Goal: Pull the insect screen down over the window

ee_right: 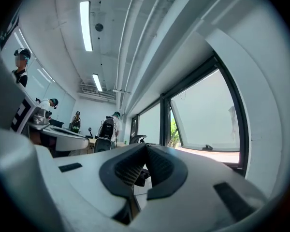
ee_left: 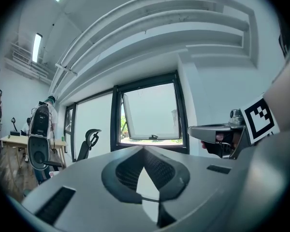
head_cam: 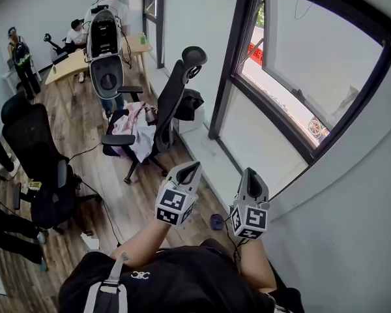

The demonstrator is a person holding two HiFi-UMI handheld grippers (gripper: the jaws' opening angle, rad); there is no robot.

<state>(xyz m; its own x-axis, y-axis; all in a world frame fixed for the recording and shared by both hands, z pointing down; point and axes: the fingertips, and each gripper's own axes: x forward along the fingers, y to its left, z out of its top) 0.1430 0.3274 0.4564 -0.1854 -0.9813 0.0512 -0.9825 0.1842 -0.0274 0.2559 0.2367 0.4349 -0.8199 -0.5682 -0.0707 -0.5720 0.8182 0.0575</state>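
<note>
Grippers come nearest, held side by side in front of the person. The left gripper (head_cam: 190,165) has its jaws pressed together on nothing, and the right gripper (head_cam: 251,172) is likewise closed and empty. Beyond them, the window (head_cam: 300,64) fills the wall's upper right, its sash tilted open. An office chair (head_cam: 174,100) stands farther left.

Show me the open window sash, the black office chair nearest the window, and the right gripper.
open window sash (head_cam: 319,60): head view, on its glass pane.
black office chair (head_cam: 171,96): head view, on its backrest.
right gripper (head_cam: 250,175): head view, at its closed tips.
</note>
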